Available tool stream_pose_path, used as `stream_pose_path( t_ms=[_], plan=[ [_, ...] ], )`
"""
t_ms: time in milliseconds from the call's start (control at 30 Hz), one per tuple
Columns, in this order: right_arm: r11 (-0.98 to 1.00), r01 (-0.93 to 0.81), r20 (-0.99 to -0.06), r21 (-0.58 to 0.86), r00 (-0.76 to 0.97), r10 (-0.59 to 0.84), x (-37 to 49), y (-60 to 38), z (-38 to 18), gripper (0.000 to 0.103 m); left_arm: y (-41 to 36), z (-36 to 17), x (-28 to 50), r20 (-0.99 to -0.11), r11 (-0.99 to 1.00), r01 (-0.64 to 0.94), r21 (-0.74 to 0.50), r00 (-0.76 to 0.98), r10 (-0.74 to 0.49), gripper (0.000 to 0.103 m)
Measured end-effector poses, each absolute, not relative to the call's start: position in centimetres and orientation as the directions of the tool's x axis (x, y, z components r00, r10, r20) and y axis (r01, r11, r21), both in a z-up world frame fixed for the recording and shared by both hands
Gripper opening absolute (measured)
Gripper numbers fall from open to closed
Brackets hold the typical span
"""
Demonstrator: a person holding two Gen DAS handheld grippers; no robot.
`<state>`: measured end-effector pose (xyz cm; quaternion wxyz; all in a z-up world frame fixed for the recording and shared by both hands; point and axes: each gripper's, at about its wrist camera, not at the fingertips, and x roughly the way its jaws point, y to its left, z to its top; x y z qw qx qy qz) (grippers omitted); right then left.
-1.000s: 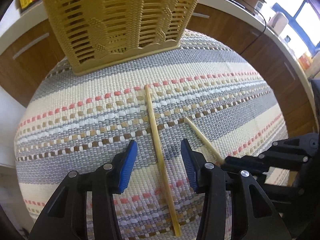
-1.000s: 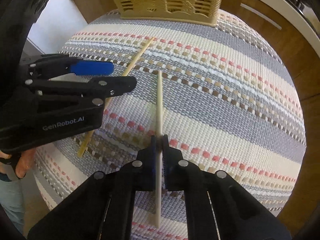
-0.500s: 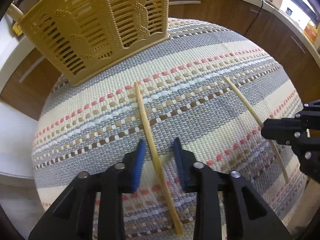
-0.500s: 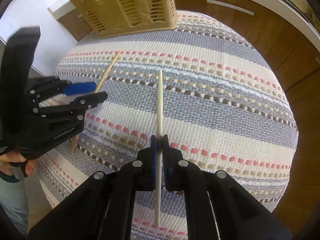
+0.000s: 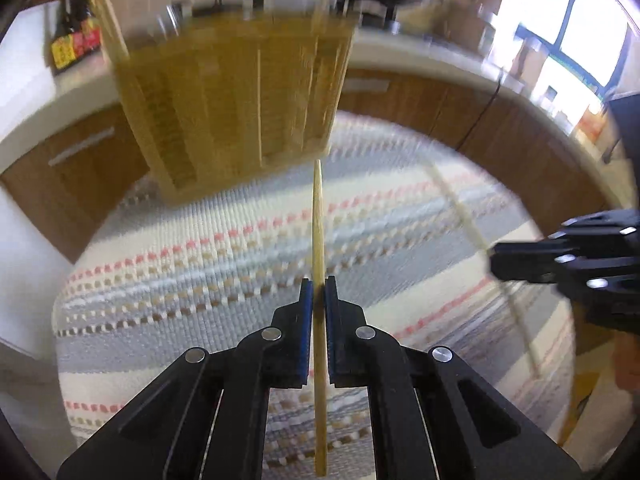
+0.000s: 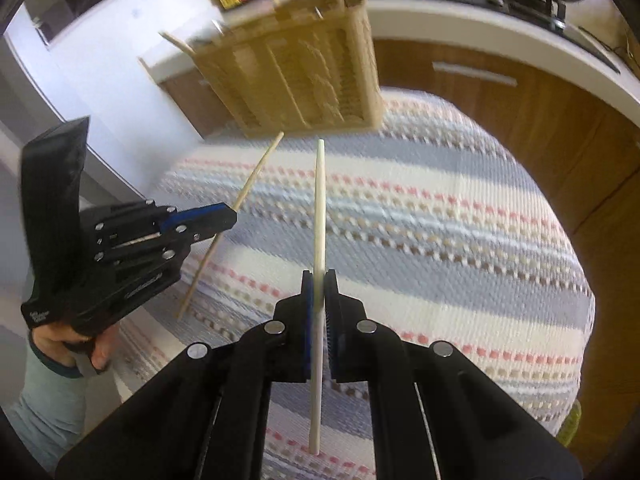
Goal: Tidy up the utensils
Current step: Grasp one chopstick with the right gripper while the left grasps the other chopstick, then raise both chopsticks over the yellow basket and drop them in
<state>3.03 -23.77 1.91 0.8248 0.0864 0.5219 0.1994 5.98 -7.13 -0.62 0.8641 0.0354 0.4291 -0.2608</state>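
Chopsticks held, one per gripper. Left gripper [image 5: 319,300]: fingers clenched on a tan chopstick [image 5: 318,240], gripped near mid-length, tip pointing forward toward the basket [image 5: 240,100]. Right gripper [image 6: 319,292]: fingers clenched on a pale chopstick [image 6: 319,208], likewise pointing forward, rear end projecting behind the pads.

Both sticks are above the striped mat [image 6: 440,220] covering the worktop; I cannot tell whether either rear end touches it. Basket stands at the far edge of the mat, slatted walls, a few sticks already rising from its top. Left view is motion-blurred; basket detail is poor there.

Judgement: transport step, insertion into the basket to follow.

Risks:
- Grip is a narrow pinch on a thin round stick; it could pivot between the pads during a fast swing and arrive off-axis.
- Tip could strike the basket rim or catch in a wall slot rather than clear the opening, pushing the light basket along the mat or tipping it.
- Both grippers head for one opening; the sticks or grippers may collide.
- Early release drops the stick outside.
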Motion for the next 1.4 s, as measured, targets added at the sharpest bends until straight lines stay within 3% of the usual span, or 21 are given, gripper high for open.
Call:
stream_pose_path(
  t_ms=[167, 367, 600, 800, 1100, 1400],
  plan=[
    [0.886, -0.295, -0.743, 0.357, 0.486, 0.461, 3.6, -23.3, 5.0, 0.004, -4.3, 4.4, 4.4, -0.595, 0.811, 0.535, -0.237, 0.58, -0.557, 0.004],
    [0.875, -0.374, -0.619, 0.308, 0.619, 0.483, 3.9, -22.4, 9.1, 0.004, -1.5, 9.3, 3.6, -0.403, 0.787, 0.561, -0.258, 0.678, -0.615, 0.004],
    [0.897, -0.367, -0.501, 0.246, 0.744, 0.442, 6.1, -21.6, 12.3, 0.004, 0.2, 13.6, 4.4, -0.19, 0.797, 0.536, -0.277, 0.783, -0.593, 0.004],
    [0.898, -0.339, -0.387, 0.28, 0.816, 0.429, 9.4, -21.9, 14.5, 0.004, 2.6, 15.4, 7.0, -0.029, 0.82, 0.434, -0.374, 0.878, -0.478, 0.004],
    [0.924, -0.291, -0.248, 0.249, 0.903, 0.351, 13.8, -22.3, 16.8, 0.004, 3.7, 14.6, 12.5, 0.016, 0.819, 0.386, -0.425, 0.908, -0.419, 0.004],
    [0.949, -0.216, -0.227, 0.229, 0.936, 0.268, 17.2, -22.2, 14.8, 0.004, 4.3, 13.1, 15.9, 0.017, 0.826, 0.358, -0.435, 0.921, -0.39, 0.004]
  ],
)
